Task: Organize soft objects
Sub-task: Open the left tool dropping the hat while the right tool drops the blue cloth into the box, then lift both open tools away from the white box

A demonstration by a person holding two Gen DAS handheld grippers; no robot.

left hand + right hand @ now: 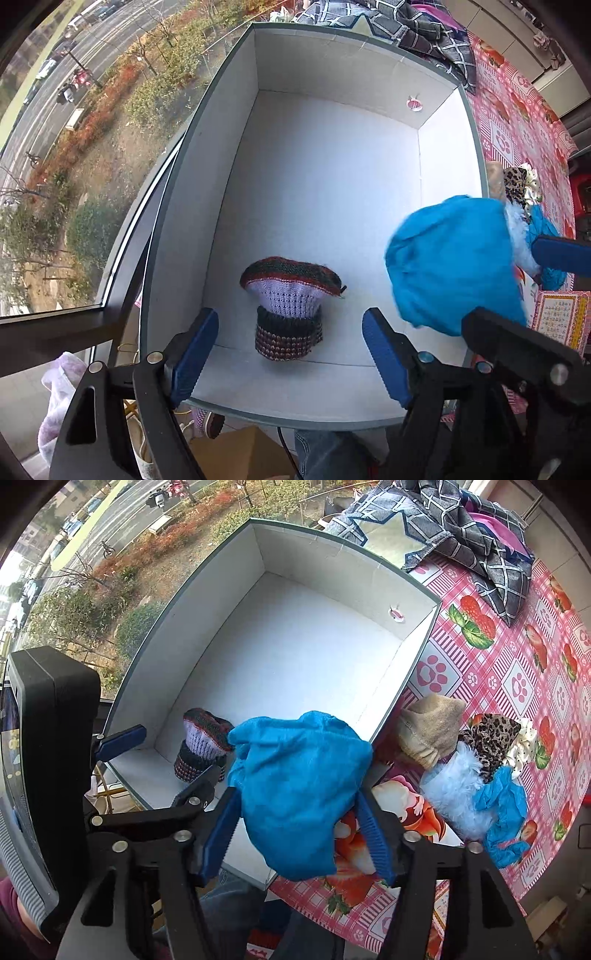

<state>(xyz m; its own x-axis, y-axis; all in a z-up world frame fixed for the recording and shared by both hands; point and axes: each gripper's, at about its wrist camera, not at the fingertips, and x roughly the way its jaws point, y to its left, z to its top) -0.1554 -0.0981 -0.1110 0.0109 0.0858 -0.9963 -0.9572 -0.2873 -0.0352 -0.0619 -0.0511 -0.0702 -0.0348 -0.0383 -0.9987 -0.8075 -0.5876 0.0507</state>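
My left gripper [290, 354] points down into the white box [207, 155], jaws spread wide with nothing between them; the knitted striped piece [290, 310] lies on the box floor below. My right gripper [299, 834] hangs over the box's right wall, jaws wide, the bright blue cloth [295, 794] bulging between the fingers [218, 834]; I cannot tell whether they press it. Further right, on the pink tablecloth [517, 686], lie a beige cloth [430, 731], a leopard-print piece [491, 738] and pale blue fluff [454, 794].

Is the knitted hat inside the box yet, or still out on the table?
Inside. The knitted hat rests on the white floor of the box, near its front wall, with the walls around it.
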